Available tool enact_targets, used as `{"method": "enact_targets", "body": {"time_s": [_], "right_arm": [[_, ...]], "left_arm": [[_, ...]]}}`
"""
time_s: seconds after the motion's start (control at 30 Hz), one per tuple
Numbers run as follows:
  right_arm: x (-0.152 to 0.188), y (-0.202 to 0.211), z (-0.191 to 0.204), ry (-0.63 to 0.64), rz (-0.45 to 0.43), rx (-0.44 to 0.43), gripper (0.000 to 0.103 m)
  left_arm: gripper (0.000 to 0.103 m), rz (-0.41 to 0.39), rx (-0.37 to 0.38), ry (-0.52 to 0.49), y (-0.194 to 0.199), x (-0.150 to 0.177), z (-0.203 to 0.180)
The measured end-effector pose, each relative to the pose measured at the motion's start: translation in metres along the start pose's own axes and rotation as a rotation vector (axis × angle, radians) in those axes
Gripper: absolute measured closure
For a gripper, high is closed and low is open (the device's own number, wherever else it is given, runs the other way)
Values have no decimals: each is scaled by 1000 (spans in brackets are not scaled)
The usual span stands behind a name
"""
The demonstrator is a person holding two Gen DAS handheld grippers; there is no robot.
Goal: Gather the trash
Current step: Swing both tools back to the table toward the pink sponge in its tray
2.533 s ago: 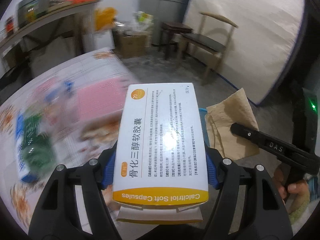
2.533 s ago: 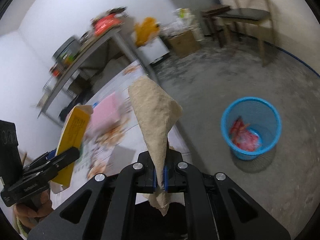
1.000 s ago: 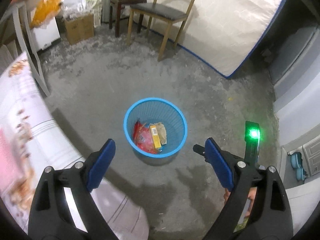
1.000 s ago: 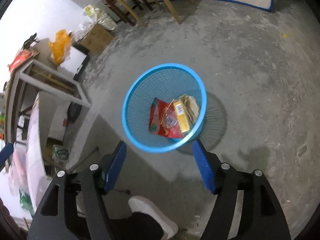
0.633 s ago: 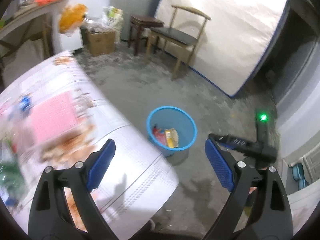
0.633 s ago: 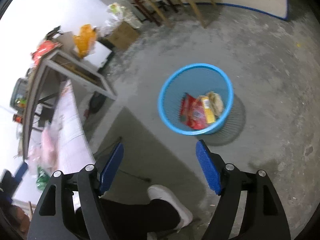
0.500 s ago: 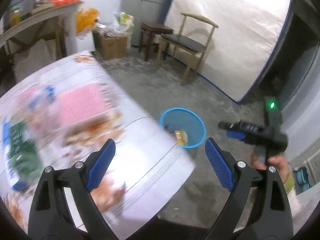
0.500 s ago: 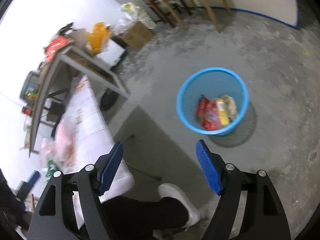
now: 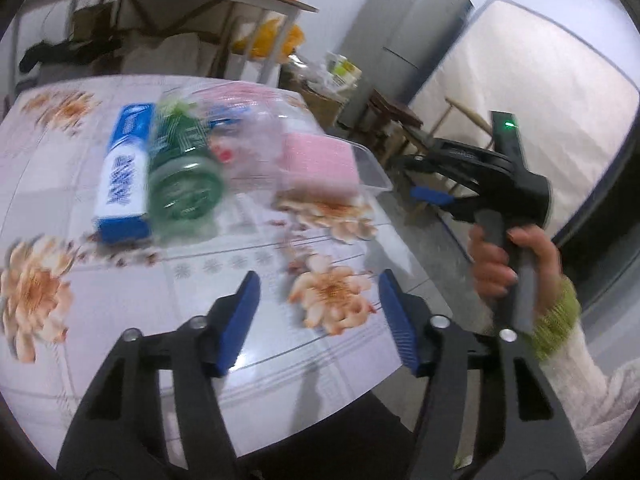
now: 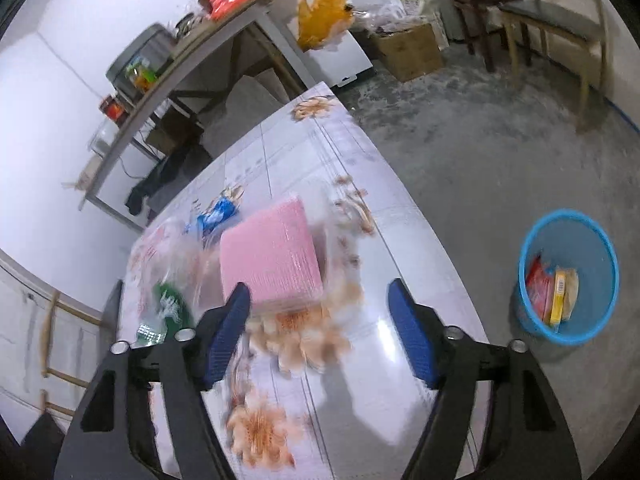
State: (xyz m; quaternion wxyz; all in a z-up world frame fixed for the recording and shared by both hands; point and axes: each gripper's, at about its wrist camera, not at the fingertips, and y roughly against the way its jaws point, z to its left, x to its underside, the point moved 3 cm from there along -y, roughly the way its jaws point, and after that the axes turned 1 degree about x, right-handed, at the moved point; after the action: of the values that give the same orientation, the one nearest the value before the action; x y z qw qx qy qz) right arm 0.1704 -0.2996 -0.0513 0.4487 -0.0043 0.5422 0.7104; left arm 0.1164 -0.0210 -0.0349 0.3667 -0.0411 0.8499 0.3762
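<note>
Trash (image 10: pixel 554 296) fills blue basket (image 10: pixel 592 224); both empty claws closing

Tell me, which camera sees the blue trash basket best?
The right wrist view: the blue trash basket stands on the floor beside the table, trash visible inside. The left wrist view does not show it.
</note>
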Motion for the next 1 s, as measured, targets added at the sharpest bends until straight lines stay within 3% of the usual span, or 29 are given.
{"method": "enact_targets", "body": {"time_s": [0.07, 0.2, 0.23, 0.47, 0.63, 0.8, 0.9, 1.0], "right_arm": [[-7, -16, 2, 4, 21, 46, 57], [-4, -27, -4, -7, 58, 92, 95], [0, -23, -6, -7, 61, 87, 98], [31, 11, -7, 101, 85, 109, 98], [66, 32, 5, 285, 139, 102, 98], [96, 34, 29, 494, 182, 30, 97], [107, 28, 45, 597, 191, 4, 95], [107, 23, 54, 619, 189, -16, 92]], "left_arm": [[54, -4, 9, 28, 5, 2, 12], [60, -17, 26, 48, 14, 4, 23], [61, -21, 29, 48, 14, 6, 24], [65, -31, 80, 20, 24, 3, 20], [65, -18, 118, -45, 26, -2, 5], [65, 38, 149, -103, 15, -1, -12], [64, 65, 137, -136, 5, 1, -20], [54, 91, 72, -189, -8, 2, -26]]}}
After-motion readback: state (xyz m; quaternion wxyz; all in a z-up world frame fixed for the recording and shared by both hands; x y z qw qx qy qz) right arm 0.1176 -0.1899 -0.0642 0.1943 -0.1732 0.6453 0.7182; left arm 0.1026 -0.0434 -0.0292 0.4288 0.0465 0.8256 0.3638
